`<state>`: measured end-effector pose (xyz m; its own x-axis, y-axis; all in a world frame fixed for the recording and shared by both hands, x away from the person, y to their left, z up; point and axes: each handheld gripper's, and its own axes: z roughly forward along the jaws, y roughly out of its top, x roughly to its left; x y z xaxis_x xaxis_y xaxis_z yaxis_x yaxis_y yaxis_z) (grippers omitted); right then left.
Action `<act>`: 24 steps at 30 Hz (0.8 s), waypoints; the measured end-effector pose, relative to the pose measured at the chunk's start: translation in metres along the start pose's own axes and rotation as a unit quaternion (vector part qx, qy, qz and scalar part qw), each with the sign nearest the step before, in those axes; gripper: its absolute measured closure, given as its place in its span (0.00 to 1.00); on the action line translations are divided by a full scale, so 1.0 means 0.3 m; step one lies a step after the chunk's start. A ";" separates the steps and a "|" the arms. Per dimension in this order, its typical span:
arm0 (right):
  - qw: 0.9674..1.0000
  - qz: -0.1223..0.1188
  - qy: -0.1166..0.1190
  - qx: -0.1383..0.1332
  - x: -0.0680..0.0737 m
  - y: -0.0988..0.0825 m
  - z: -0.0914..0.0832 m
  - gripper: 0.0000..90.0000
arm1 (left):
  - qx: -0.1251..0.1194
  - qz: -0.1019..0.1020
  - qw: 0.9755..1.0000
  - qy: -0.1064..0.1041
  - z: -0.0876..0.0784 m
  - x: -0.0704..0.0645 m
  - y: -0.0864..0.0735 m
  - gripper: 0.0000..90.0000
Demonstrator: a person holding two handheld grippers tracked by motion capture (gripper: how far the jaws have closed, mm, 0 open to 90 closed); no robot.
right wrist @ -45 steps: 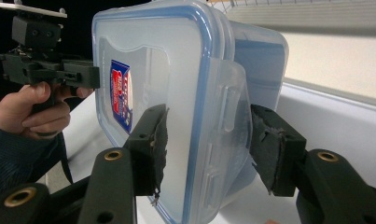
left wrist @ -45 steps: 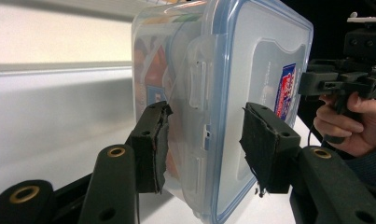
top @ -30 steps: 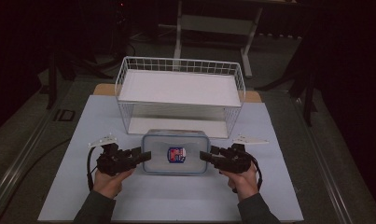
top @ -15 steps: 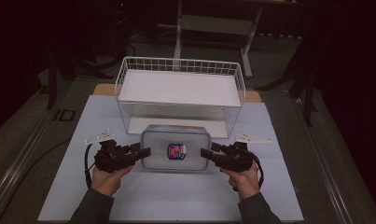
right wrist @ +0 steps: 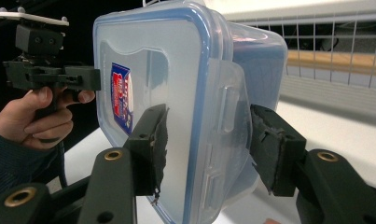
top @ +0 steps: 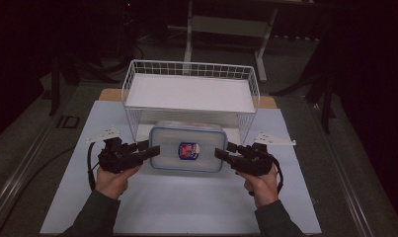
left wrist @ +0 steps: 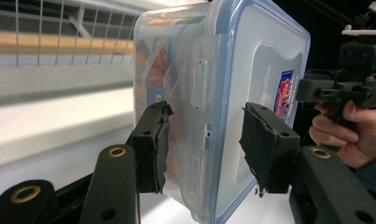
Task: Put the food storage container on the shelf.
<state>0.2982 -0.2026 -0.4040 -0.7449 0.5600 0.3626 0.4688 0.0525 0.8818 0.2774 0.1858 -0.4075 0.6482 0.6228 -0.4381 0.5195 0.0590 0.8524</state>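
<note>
A clear plastic food container [top: 186, 136] with a blue-rimmed lid and a red and blue sticker hangs level above the white mat, just in front of the wire basket. My left gripper [top: 154, 150] is shut on its left end, the pads [left wrist: 153, 140] clamping over the lid latch [left wrist: 199, 88]. At the opposite end my right gripper [top: 220, 153] is shut on the container [right wrist: 176, 70] in the same way, one jaw on the lid side and the other on the base. In the left gripper view the container [left wrist: 251, 60] has the right hand behind it.
A white wire basket [top: 186, 63] with a white board inside stands on legs right behind the container. The white mat [top: 186, 207] covers the table under and in front of my hands. Dark floor and stand legs [top: 189, 29] lie beyond the table.
Both grippers have risen together with the container held between them. It now sits higher and closer to the basket's front edge in the high view.
</note>
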 end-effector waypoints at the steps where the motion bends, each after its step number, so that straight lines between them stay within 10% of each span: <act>1: 1.000 -0.001 0.000 -0.001 0.002 0.009 0.000 0.54 | -0.002 0.002 1.000 0.000 -0.001 -0.001 0.008 0.58; 24: 0.999 -0.038 0.000 -0.032 -0.011 0.184 0.010 0.54 | -0.036 0.031 0.999 0.001 0.001 0.001 0.182 0.58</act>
<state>0.3278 -0.1990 -0.3574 -0.7770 0.5564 0.2943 0.3798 0.0416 0.9241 0.3060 0.1889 -0.3612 0.6767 0.6281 -0.3841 0.4380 0.0760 0.8958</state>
